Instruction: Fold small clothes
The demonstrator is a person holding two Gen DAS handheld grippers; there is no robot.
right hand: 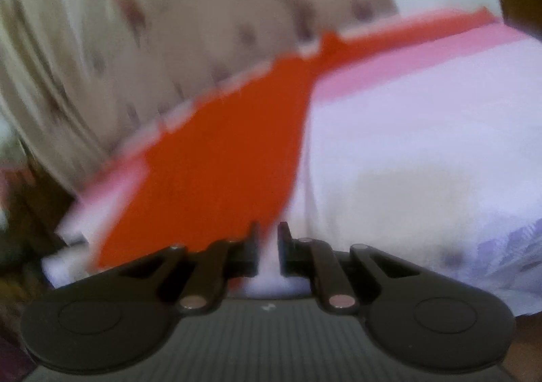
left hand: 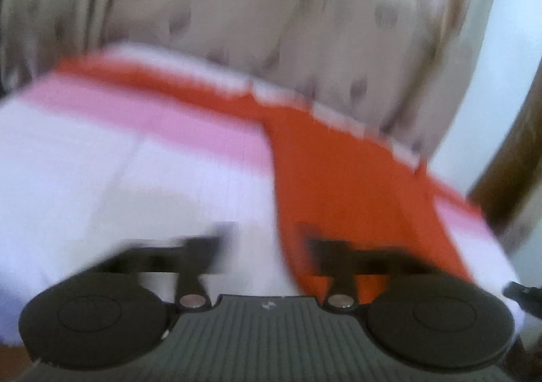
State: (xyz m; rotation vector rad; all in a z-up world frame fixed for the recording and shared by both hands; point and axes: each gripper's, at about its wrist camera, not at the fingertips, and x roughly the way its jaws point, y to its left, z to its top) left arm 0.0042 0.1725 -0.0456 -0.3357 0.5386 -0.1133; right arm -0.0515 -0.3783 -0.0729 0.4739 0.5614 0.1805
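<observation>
- Left wrist view shows the garment [left hand: 338,172], orange with pink and white bands, lying spread on a pale sheet [left hand: 101,185] just ahead of both grippers; a patterned curtain [left hand: 271,16] hangs behind.
- It looks to me like thin, limp cloth: light, soft, likely to sag and slide on the sheet. I would pinch it at a hem or corner, not mid-panel.
- My left gripper [left hand: 264,253] has its jaws well apart, with nothing between them; orange cloth lies under its right finger.
- My right gripper [right hand: 268,246] is narrowed to a slim gap. White shows in that gap, but I cannot tell whether it pinches cloth.
- Both views are badly motion-blurred, so seams, sleeves and the garment's type are unreadable.
- Its near edge is hidden behind the gripper bodies.
</observation>
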